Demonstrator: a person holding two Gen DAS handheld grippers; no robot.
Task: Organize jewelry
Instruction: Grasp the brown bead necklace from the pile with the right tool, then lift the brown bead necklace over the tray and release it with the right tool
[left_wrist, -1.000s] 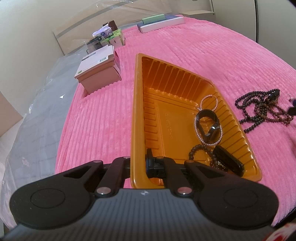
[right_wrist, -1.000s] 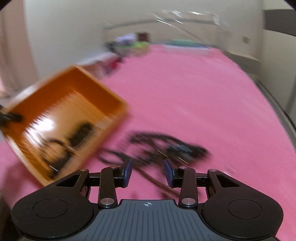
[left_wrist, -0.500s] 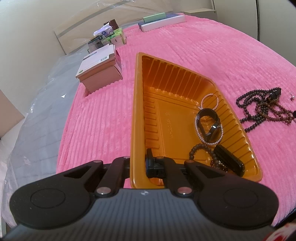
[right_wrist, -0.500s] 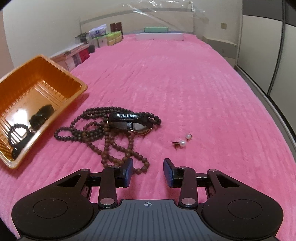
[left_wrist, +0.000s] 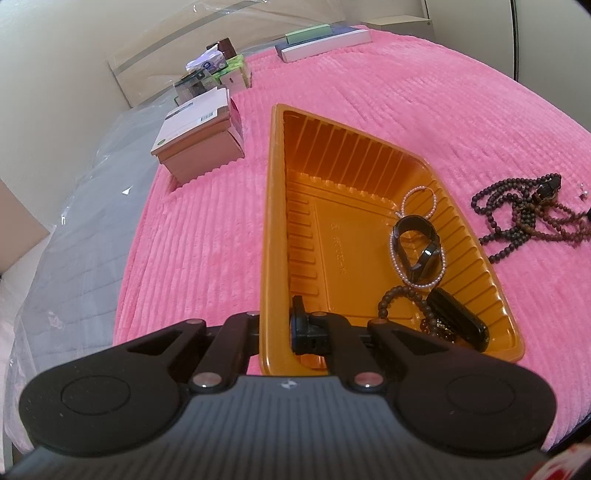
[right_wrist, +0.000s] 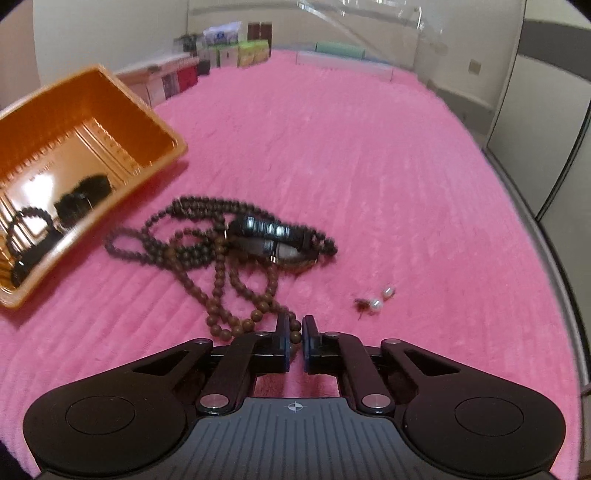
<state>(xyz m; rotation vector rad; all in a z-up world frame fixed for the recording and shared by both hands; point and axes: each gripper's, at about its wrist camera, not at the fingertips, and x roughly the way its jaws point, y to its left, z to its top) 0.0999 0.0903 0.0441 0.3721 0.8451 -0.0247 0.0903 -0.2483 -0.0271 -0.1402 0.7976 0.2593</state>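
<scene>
Jaws on tray (left_wrist: 275, 229) rim, bracelets (left_wrist: 415, 243) inside

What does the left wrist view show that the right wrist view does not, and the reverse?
Only the left wrist view shows the pearl bracelet inside the orange tray, and the left hand-held gripper closed on the tray's near rim. Only the right wrist view clearly shows the two pearl earrings on the pink blanket, and the right hand-held gripper shut on the brown bead necklace. Both show the tray, necklace and blanket.
</scene>
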